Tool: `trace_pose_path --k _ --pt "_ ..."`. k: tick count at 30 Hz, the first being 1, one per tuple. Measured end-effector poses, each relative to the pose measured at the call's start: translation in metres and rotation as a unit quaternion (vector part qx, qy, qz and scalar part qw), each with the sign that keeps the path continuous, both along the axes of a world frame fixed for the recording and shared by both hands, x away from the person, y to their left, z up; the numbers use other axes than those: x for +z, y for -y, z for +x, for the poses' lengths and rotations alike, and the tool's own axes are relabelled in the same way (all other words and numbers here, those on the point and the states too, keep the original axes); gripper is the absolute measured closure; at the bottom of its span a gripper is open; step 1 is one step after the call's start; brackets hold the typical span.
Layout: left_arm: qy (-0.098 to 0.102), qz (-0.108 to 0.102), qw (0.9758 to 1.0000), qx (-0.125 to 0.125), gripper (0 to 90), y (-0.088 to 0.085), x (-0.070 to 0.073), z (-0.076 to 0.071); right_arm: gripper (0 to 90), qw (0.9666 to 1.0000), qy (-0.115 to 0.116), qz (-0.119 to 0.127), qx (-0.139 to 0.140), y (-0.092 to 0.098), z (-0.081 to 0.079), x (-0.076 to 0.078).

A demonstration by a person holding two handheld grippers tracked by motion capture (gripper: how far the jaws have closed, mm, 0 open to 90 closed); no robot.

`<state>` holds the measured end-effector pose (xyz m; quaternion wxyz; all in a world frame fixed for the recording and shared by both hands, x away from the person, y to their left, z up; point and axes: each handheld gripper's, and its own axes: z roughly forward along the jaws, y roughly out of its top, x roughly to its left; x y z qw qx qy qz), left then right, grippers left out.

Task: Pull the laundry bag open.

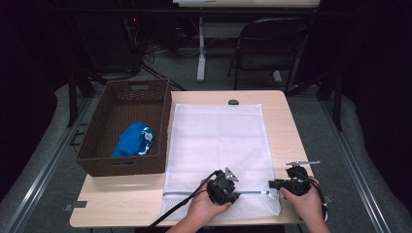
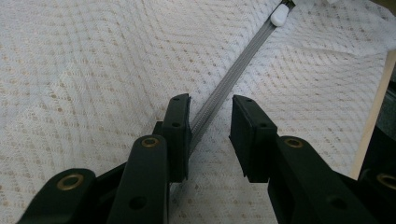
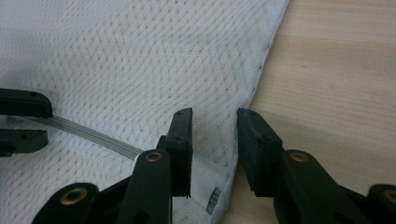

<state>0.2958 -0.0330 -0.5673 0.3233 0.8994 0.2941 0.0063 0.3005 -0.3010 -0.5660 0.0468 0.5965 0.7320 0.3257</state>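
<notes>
a white mesh laundry bag (image 1: 216, 145) lies flat in the middle of the frame in the high view, on a pale wood-grain tabletop (image 1: 121, 199). its fabric is a fine net with a small diamond pattern, and the wood shines through it a little. a grey zipper (image 2: 233, 77) runs along the lower edge of the bag, with a small white rounded pull (image 2: 279, 16) at the upper right of the left gripper view.

the left tool (image 2: 211, 126) stands over the zipper with its jaws half wide; the grey band passes between the black pads, close along the left one, but i cannot tell if it touches. nothing is clamped. the right tool (image 3: 215, 144) is at the lower right corner of the bag, its jaws also half wide, one pad over the mesh and one over the bare wood, with the bag's edge between them, not pressed.

at the left of the high view sits a dark brown woven basket (image 1: 160, 126), rectangular, with a crumpled blue cloth (image 1: 133, 140) inside. a small dark round thing (image 1: 233, 102) is on the far edge of the tabletop; what it is i cannot make out. behind, the room is dark, with a grey floor, a folding chair (image 1: 269, 46) and cables. the forearms are cut off by the bottom edge.
</notes>
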Motion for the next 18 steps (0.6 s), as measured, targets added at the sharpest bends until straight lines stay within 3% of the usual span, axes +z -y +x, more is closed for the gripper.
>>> trace_pose_path --k 4,8,9,14,18 --pt "0.0 -0.002 1.0 0.001 68.2 0.0 0.0 0.0 71.1 0.9999 0.002 -0.01 0.002 -0.003 0.001 0.0" --pt "0.0 0.0 1.0 0.0 68.2 -0.001 0.0 0.0 74.6 0.9993 0.011 -0.036 0.006 -0.007 0.0 0.001" --pt "0.0 -0.002 1.0 0.002 68.2 0.0 0.0 0.0 77.5 0.9983 0.014 -0.056 0.011 -0.01 -0.001 0.002" --pt "0.0 -0.001 1.0 0.001 68.2 -0.001 0.0 0.0 83.2 0.9963 0.02 -0.082 0.013 -0.013 -0.002 0.003" --pt "-0.001 0.0 1.0 0.001 68.3 -0.001 0.0 0.0 89.1 0.9959 0.021 -0.086 0.018 -0.014 -0.002 0.003"
